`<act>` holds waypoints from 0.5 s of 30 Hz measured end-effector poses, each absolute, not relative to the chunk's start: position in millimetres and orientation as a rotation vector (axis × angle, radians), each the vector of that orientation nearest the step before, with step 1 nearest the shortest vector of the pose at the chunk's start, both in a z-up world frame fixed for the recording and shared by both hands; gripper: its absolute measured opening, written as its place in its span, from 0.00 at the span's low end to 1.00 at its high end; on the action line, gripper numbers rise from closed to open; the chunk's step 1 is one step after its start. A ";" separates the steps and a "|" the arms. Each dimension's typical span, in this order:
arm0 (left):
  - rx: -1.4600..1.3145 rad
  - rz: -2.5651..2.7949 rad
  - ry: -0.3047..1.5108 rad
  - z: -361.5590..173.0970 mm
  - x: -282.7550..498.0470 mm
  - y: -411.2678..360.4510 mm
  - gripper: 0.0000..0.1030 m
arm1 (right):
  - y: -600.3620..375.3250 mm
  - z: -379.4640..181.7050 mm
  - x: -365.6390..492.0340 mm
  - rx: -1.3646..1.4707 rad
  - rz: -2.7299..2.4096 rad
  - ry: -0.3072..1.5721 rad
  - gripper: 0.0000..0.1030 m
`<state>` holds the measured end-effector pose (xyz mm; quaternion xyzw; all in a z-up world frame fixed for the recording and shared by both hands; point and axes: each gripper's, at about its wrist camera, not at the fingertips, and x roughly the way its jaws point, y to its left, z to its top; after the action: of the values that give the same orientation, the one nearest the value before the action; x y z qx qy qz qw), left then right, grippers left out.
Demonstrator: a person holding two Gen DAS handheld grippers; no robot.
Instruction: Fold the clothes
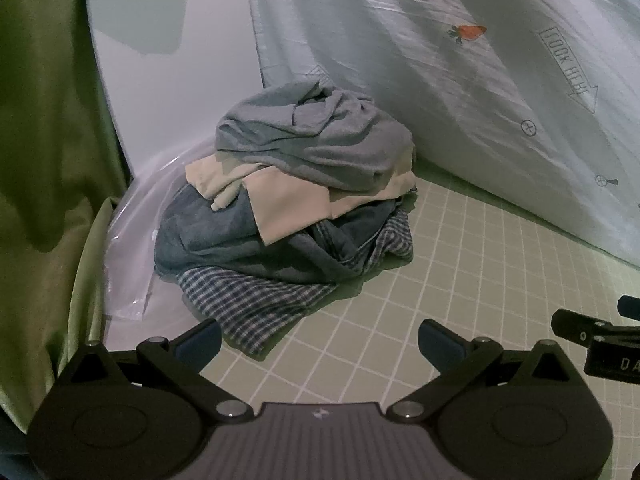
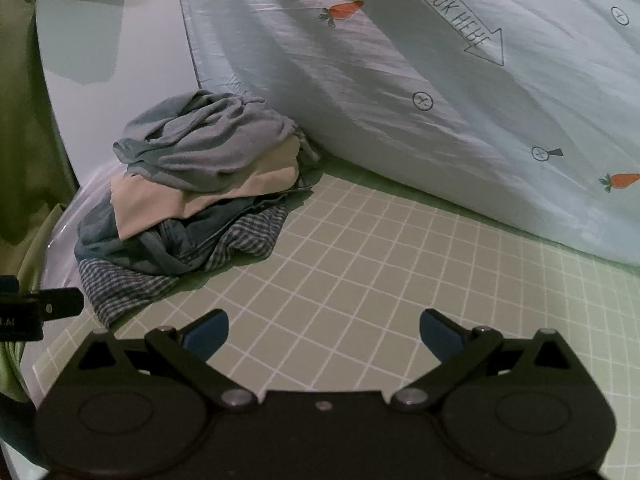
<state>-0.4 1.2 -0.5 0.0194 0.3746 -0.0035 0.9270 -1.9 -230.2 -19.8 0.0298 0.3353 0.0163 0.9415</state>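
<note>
Home bedroom: carrot-print duvet [image 2: 440, 80], clothes pile [image 1: 296, 184], green curtain [image 1: 44, 140].

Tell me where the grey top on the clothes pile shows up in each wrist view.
Left wrist: grey top, upper centre, crowning the pile.
Right wrist: grey top, left of centre, crowning the pile.
Shared landmark: the beige garment directly under it.

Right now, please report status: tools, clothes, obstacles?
Left tool and right tool open, empty. Clothes pile unfolded, grey garment on top. Nothing in the way.
</note>
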 end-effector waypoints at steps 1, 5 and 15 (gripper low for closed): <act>0.044 -0.005 0.770 -0.9 -0.7 2.1 1.00 | -230.6 -20.5 -2.4 0.064 0.034 0.684 1.00; 0.045 -0.001 0.771 -0.5 -1.1 3.3 1.00 | -232.4 -23.6 -4.2 0.074 0.039 0.684 1.00; 0.046 0.004 0.763 -3.3 -7.0 -2.2 1.00 | -237.2 -28.8 -7.0 0.076 0.043 0.670 1.00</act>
<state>-7.0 -2.2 -3.3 0.0227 0.3722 0.0022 0.9279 -7.0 -237.2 -28.8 0.0375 0.3288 0.0211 0.9434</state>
